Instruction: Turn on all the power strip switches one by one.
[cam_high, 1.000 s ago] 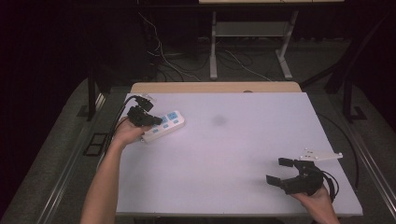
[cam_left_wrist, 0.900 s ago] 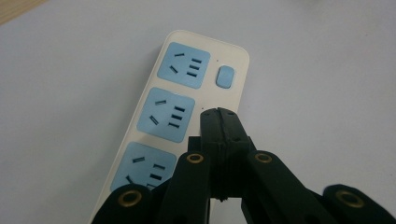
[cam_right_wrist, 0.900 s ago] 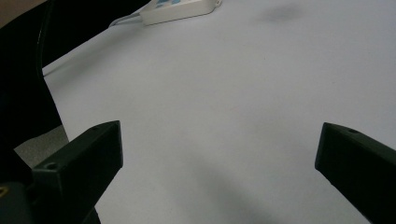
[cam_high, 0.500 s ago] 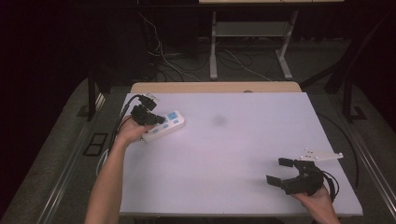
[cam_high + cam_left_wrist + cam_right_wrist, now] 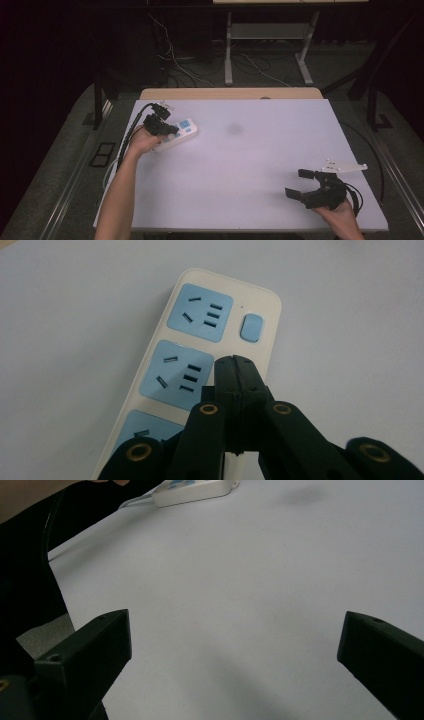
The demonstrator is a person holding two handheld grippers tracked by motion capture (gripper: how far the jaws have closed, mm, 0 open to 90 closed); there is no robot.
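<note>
1. While the left gripper (image 5: 234, 360) has its jaws pressed together with nothing between them, the power strip (image 5: 200, 355) lies just under and ahead of the tips; its blue switch (image 5: 251, 328) is just beyond them.
2. At the right, the right gripper (image 5: 304, 184) holds its jaws wide apart and empty over the white table (image 5: 250, 170), well apart from the strip.

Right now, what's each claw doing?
Left claw: shut, empty, tips over the cream plastic power strip with blue sockets.
Right claw: open, empty, above the white table.
</note>
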